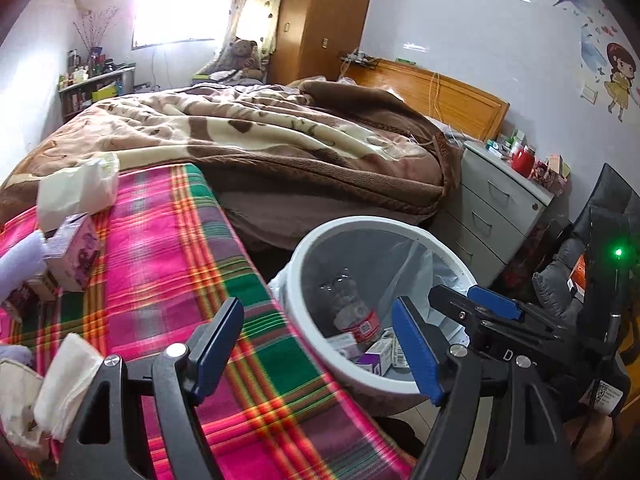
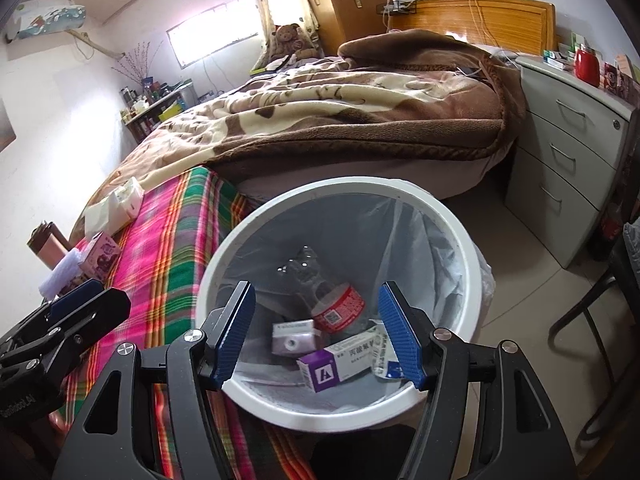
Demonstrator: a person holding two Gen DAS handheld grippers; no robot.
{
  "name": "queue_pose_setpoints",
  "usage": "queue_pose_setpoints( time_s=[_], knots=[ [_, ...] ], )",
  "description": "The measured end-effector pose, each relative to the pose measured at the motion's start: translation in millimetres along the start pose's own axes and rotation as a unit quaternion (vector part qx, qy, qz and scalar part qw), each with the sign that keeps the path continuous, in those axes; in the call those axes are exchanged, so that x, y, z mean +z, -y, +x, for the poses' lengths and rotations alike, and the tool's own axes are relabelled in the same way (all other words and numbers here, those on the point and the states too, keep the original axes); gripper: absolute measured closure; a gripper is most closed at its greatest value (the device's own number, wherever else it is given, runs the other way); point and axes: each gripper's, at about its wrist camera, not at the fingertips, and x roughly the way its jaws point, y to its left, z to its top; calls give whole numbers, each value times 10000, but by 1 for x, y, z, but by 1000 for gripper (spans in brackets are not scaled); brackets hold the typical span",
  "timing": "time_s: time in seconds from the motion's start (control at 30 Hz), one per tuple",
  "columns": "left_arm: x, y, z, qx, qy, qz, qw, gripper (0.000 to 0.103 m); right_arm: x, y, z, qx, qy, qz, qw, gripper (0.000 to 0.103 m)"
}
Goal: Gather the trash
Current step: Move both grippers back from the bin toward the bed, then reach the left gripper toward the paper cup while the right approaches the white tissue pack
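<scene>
A plaid cloth (image 1: 168,264) in pink and green covers the near surface, which butts against a bed under a brown blanket (image 1: 256,132) in a small bedroom.

Nearest the right gripper (image 2: 316,336), directly under its spread, empty jaws, sits the white bin (image 2: 224,248) with its clear liner. Inside lie a plastic bottle (image 2: 336,308), a purple-and-white box (image 2: 332,364) and a small pale carton (image 2: 292,336). By the look of it, a drop has just been made or the hand is pausing above the bin between items.

The left gripper (image 1: 316,344) hangs over the cloth's edge, the bin just to its right, jaws likewise wide apart and holding nothing. To its left, close by, lies crumpled tissue (image 1: 68,380); further ahead and left stand a pink carton (image 1: 76,252) and, beyond it, a soft tissue pack (image 1: 80,190).

The next move probably calls for the left gripper to swing left and down onto the tissue, closing gently on the limp paper, then carrying it right over the rim.

Beyond the bed stand a grey drawer unit (image 2: 572,148) to the right, a wooden headboard (image 2: 480,16), a wardrobe (image 1: 320,16), a teddy bear (image 2: 288,38) and a bright window (image 1: 180,12).
</scene>
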Motion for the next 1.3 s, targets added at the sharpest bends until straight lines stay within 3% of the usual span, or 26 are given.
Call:
queue_pose_setpoints(
  time_s=[0.6, 1.03, 1.3],
  knots=[
    [-24, -71, -55, 689, 396, -459, 9958, 23, -10, -67, -3, 681, 204, -477, 9963, 36],
    [-56, -143, -93, 1532, 478, -1069, 9812, 22, -23, -119, 10, 1126, 0, -854, 9900, 31],
    [-74, -178, -105, 1740, 384, -1399, 9740, 22, -32, -150, 21, 1320, -235, -1088, 9850, 31]
  ],
)
